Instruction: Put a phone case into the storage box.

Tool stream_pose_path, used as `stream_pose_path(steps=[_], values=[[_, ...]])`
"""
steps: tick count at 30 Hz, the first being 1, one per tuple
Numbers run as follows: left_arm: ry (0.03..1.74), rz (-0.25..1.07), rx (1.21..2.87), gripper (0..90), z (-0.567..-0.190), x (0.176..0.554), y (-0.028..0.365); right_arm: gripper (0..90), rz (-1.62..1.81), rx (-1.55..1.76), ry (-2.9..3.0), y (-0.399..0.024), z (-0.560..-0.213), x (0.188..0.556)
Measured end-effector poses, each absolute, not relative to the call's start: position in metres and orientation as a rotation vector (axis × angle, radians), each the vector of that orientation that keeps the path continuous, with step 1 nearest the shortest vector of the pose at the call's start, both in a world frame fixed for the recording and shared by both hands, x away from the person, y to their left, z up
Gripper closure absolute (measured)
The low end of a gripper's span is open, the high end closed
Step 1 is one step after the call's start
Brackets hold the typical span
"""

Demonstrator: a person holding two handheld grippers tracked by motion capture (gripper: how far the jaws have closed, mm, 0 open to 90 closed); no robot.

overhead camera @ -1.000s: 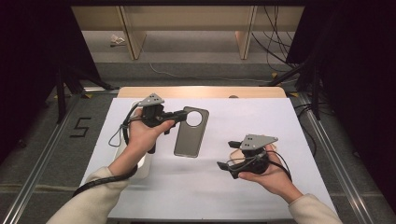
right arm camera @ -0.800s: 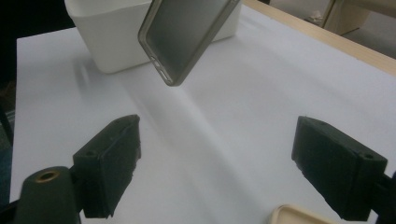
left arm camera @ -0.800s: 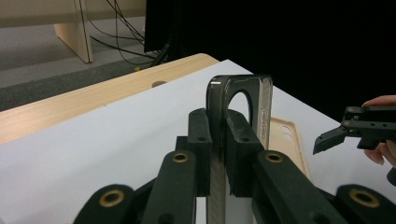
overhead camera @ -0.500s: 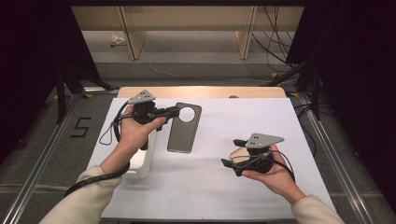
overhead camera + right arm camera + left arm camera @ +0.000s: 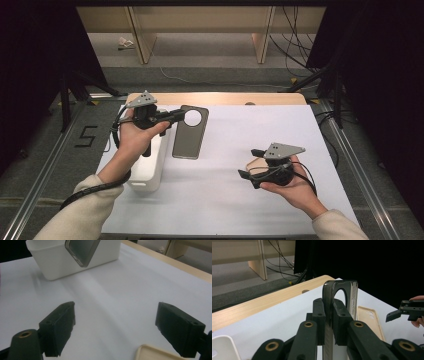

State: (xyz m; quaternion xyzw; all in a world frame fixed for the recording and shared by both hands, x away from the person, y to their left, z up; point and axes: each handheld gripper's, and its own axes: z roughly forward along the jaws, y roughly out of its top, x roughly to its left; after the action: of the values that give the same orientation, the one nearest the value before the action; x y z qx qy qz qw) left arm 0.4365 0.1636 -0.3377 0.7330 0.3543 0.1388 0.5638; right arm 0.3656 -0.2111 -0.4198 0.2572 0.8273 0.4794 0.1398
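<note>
High view: the left gripper has its jaws clenched on the top edge of a dark phone case, held lifted over the white tabletop beside a white bin. The right gripper, jaws spread wide and holding nothing, hovers over a tan phone case lying flat.
</note>
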Motion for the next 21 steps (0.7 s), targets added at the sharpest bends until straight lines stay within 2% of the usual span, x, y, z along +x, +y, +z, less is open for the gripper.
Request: stream_pose_path(steps=[21], values=[[0.86, 0.375, 1.698, 81.7, -0.33, 0.442, 0.191, 16.5, 1.392, 0.766, 2.366, -0.213, -0.42, 0.366]])
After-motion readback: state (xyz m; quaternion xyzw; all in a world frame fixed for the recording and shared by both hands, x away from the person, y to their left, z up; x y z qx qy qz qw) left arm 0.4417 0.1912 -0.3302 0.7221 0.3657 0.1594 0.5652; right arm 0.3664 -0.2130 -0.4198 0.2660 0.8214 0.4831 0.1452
